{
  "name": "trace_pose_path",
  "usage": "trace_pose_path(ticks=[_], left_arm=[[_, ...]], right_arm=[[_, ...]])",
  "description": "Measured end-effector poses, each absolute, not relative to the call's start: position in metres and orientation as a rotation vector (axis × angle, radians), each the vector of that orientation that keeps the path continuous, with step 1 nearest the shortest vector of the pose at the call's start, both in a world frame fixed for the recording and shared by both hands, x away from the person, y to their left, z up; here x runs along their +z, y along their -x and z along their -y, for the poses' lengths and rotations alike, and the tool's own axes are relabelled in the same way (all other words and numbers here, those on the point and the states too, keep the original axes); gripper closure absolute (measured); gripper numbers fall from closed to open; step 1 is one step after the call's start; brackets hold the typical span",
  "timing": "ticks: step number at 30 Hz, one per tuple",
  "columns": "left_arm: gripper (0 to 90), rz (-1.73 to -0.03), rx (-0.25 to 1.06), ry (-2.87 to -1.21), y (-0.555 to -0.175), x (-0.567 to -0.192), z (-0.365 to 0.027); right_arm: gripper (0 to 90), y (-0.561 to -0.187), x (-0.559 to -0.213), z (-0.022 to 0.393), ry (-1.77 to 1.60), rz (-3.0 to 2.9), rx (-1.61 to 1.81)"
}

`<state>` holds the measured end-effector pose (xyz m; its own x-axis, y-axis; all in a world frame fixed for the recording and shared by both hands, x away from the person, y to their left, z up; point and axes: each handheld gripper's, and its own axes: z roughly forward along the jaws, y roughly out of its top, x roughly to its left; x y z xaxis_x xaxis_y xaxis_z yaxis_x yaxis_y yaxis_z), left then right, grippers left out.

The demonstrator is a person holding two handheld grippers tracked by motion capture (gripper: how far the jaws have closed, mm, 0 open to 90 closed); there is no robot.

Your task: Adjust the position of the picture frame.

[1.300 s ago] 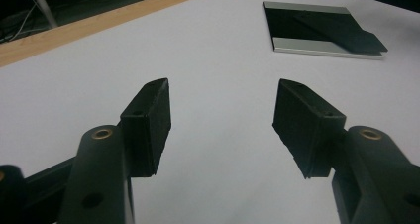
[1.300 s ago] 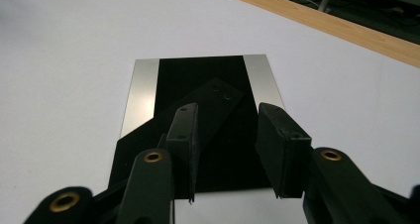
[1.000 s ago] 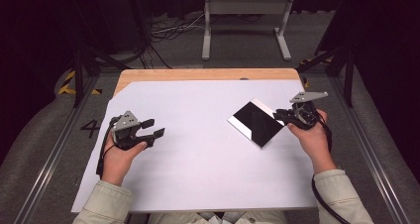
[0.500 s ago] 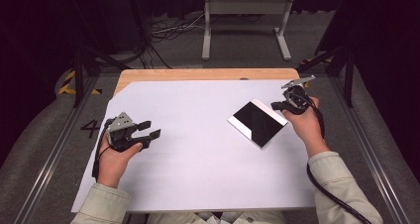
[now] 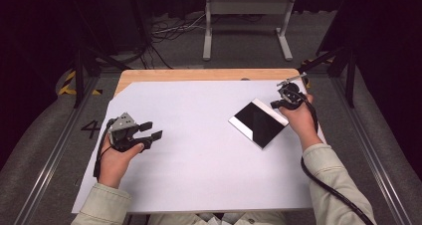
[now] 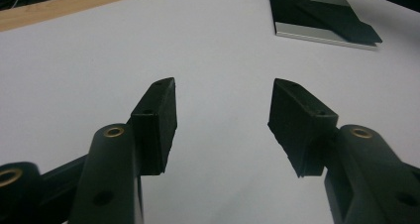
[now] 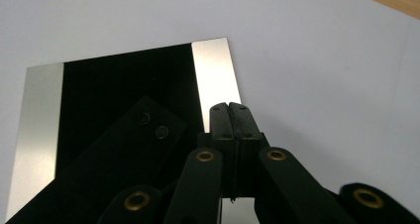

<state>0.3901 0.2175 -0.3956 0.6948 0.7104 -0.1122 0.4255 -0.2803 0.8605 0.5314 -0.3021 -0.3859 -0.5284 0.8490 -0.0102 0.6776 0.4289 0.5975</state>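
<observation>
A square mirror-like metal plate (image 5: 259, 123) lies flat on the white sheet (image 5: 199, 160), right of centre, turned corner-on. It reflects dark, with bright strips at two edges (image 7: 213, 70). My right gripper (image 5: 273, 104) is shut, its pads pressed together with nothing seen between them. Its tips (image 7: 229, 106) sit just over the plate's right edge near the far corner. Whether they touch the plate I cannot tell. My left gripper (image 5: 154, 130) rests at the left of the sheet, open and empty (image 6: 223, 92), pointing toward the plate (image 6: 317, 16) from far off.
The white sheet covers most of a wooden table; a bare wood strip (image 5: 199, 74) shows along the far edge. Beyond the table stand a grey metal frame (image 5: 246, 6) and floor cables (image 5: 169, 31). Rails run along both sides.
My right hand has moved away from the person along the plate's right edge toward its far corner. The left hand and the plate have stayed put.
</observation>
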Motion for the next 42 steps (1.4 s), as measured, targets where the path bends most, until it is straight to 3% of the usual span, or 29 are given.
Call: trace_pose_path(ticks=[18,42], left_arm=[[40.1,-0.879,0.365,-1.934,-0.394,-0.401,-0.218],[39.2,-0.887,0.336,-1.940,-0.395,-0.404,-0.215]], right_arm=[[90.0,-0.561,-0.410,0.305,-1.414,-2.339,0.718],[90.0,-0.563,-0.417,0.296,-1.302,-2.392,0.651]])
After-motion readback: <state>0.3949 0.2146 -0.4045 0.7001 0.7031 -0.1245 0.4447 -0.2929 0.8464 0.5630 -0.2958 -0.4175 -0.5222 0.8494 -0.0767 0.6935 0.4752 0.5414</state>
